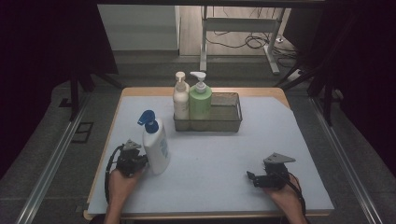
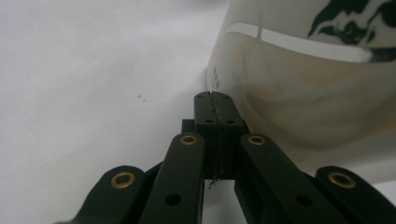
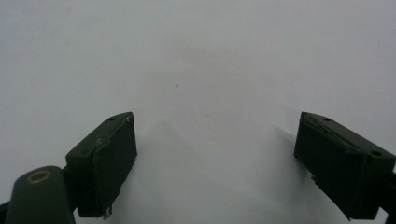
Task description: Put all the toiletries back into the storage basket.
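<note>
Here on the near left of the surface (image 1: pixel 219 163) stands a white lotion bottle (image 1: pixel 157 147) with a blue pump top, upright, and the left tongs (image 1: pixel 140 158) sit right against its near-left side. From the left gripper view, the left tongs (image 2: pixel 215 100) have their jaws pressed flat together with nothing between them, the tips just beside the base of the white bottle (image 2: pixel 317 88), which rises at the right of that view; whether the tips actually touch it I cannot tell. Over on the near right, the right tongs (image 1: pixel 251 177) rest low on the pale surface, well apart from the bottle, pointing left. In the right gripper view the right tongs (image 3: pixel 215 154) stand wide apart, with bare pale surface (image 3: pixel 201 70) between the jaws. At the far middle sits a dark mesh basket (image 1: pixel 229 119), and in its left end stand two more pump bottles, upright and side by side: a cream one (image 1: pixel 180 98) on the left and a green one (image 1: pixel 200 100) to its right.
</note>
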Demonstrator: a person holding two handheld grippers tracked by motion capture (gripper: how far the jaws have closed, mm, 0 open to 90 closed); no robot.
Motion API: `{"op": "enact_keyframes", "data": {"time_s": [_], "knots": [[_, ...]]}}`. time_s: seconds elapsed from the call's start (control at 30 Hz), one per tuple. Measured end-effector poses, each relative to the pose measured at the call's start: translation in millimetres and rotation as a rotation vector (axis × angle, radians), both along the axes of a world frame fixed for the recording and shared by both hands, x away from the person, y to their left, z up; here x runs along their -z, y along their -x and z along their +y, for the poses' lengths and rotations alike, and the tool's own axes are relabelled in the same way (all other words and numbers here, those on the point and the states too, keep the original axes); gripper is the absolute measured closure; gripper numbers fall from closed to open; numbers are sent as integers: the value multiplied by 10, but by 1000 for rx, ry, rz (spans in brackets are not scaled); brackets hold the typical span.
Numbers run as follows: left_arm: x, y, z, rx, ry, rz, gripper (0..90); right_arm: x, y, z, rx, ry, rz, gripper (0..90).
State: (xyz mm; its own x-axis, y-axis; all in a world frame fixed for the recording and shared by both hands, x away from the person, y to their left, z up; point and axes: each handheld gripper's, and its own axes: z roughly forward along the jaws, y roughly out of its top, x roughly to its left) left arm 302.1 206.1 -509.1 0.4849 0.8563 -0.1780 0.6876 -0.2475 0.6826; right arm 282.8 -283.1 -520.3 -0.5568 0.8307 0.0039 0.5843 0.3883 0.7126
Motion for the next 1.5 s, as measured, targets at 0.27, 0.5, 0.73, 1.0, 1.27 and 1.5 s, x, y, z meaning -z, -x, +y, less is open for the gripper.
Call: {"op": "enact_keyframes", "data": {"time_s": [0.27, 0.5, 0.73, 1.0, 1.27, 1.5], "knots": [[-3, 11, -48, -6, -7, -1, 898, -1, -2, 0, 0, 0, 2, 125], [-13, 37, -104, -1, -13, 8, 898, 0, -2, -2, 0, -2, 1, 126], [-22, 83, -177, 25, -18, 9, 898, 1, -1, -1, 0, -2, 0, 126], [-24, 89, -306, 56, -8, 3, 897, -3, -4, 0, 1, -1, 4, 127], [-38, 119, -437, 81, -6, -3, 898, -5, -5, 2, 1, 3, 4, 125], [-54, 161, -506, 96, 0, -4, 897, -5, -7, 3, 1, 3, 4, 124]]}}
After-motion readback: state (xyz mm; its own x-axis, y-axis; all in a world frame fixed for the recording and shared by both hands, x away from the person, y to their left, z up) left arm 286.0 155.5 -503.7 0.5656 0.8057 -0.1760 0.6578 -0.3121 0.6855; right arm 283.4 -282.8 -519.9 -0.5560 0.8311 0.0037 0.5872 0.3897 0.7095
